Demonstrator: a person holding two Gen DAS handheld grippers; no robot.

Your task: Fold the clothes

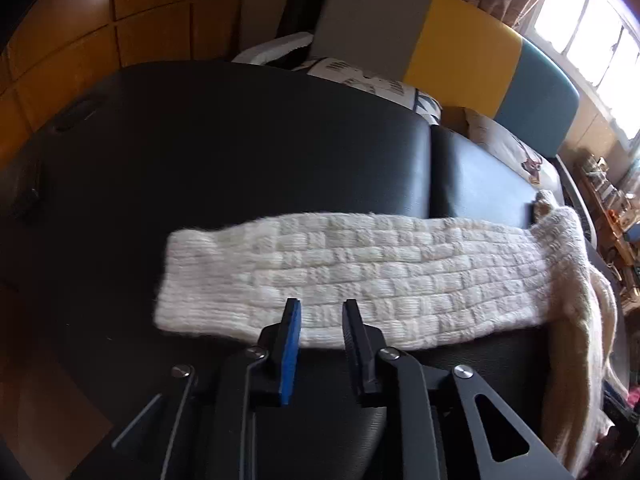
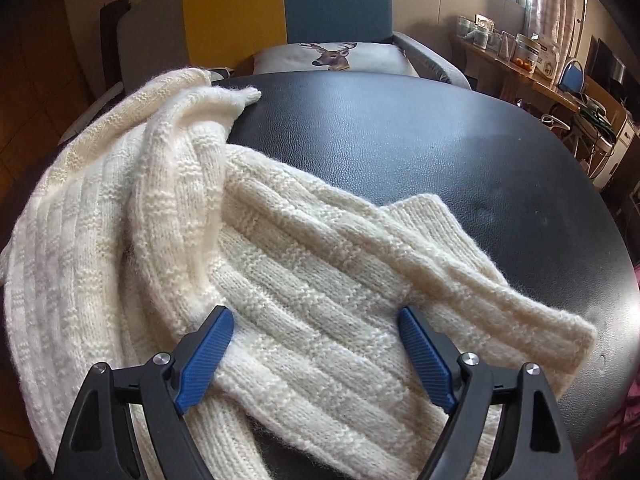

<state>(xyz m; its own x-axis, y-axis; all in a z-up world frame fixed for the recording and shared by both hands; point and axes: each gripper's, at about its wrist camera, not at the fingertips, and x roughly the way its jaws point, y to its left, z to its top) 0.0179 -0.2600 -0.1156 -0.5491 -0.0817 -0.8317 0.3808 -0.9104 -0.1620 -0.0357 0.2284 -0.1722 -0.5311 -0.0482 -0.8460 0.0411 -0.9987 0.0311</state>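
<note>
A cream knit sweater lies on a black padded table (image 1: 240, 140). In the left wrist view one sleeve (image 1: 360, 268) is stretched out flat from left to right, and the rest of the garment hangs bunched at the right edge (image 1: 576, 320). My left gripper (image 1: 322, 308) hovers over the sleeve's near edge, its jaws a narrow gap apart with no cloth pinched. In the right wrist view the sweater body (image 2: 160, 220) is heaped at the left and a sleeve with a ribbed cuff (image 2: 552, 332) runs to the right. My right gripper (image 2: 316, 314) stands wide open just above that sleeve.
Behind the table (image 2: 400, 140) is a sofa with grey, yellow and blue back panels (image 1: 460, 40). A deer-print cushion (image 2: 332, 58) and a patterned cushion (image 1: 360, 76) lie on it. A cluttered wooden shelf (image 2: 520, 64) lines the right wall under a bright window.
</note>
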